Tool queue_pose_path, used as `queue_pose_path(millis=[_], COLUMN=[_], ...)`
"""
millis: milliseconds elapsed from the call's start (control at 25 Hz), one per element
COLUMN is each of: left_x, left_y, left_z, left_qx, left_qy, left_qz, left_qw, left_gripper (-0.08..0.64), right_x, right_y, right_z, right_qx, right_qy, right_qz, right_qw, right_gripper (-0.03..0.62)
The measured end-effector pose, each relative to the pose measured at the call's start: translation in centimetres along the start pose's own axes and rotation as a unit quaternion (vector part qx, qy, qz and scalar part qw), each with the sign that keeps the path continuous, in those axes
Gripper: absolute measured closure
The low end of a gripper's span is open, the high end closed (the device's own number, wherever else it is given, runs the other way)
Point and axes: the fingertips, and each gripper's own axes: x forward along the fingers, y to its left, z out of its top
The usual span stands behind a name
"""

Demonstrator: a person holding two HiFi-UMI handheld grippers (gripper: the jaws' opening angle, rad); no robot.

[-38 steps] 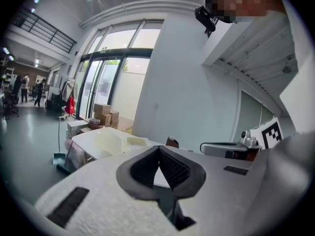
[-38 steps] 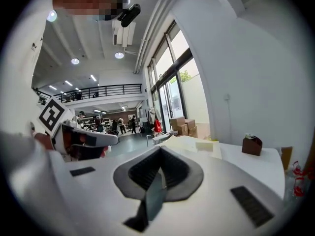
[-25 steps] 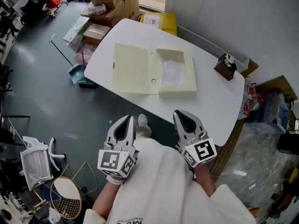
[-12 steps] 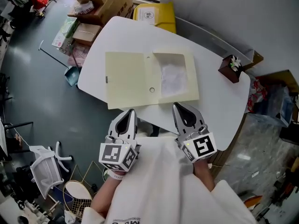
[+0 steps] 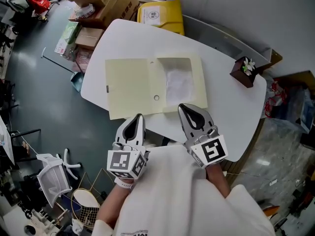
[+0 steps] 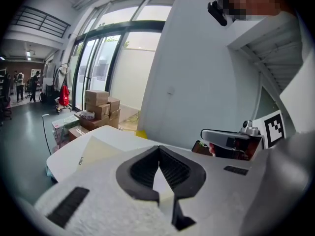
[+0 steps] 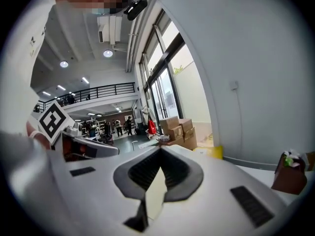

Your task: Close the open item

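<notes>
- Hovering at the near table (image 5: 231,114) edge, your left gripper (image 5: 140,117) and right gripper (image 5: 181,106) have fingers together, empty.
- Box (image 5: 198,70) sits open just beyond, lid (image 5: 127,87) flat on the left.

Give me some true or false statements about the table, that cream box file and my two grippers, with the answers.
1. The cream box file lies open on the white table. True.
2. The left gripper is clamped on the file's lid. False: its jaws are together with nothing between them.
3. A small brown planter stands on the table to the right of the file. True.
4. The right gripper is wide open. False: its jaws are together and hold nothing.
5. The file's tray is empty. False: a white sheet lies in it.
</notes>
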Motion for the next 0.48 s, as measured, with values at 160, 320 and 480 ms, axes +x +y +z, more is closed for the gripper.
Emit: queue_pose_path(millis=[160,320,480], left_x=[0.4,0.3,0.0], left_y=[0.5,1.9,3.4], left_z=[0.0,0.5,0.2], left_qx=[-0.006,-0.027,-0.051], left_qy=[0.0,-0.013,-0.018], left_qz=[0.013,0.045,0.069], left_qw=[0.9999,0.9985,0.9961], left_gripper=[0.534,0.534,0.534], right_x=[0.5,1.5,2.6], right_y=[-0.3,0.0,0.7], right_z=[-0.1,-0.1,-0.7], right_qx=[-0.006,-0.011,-0.014], right_qy=[0.009,0.016,0.025], right_qz=[0.019,0.042,0.066], right_qw=[1.0,0.999,0.997], right_gripper=[0.578,0.578,0.578])
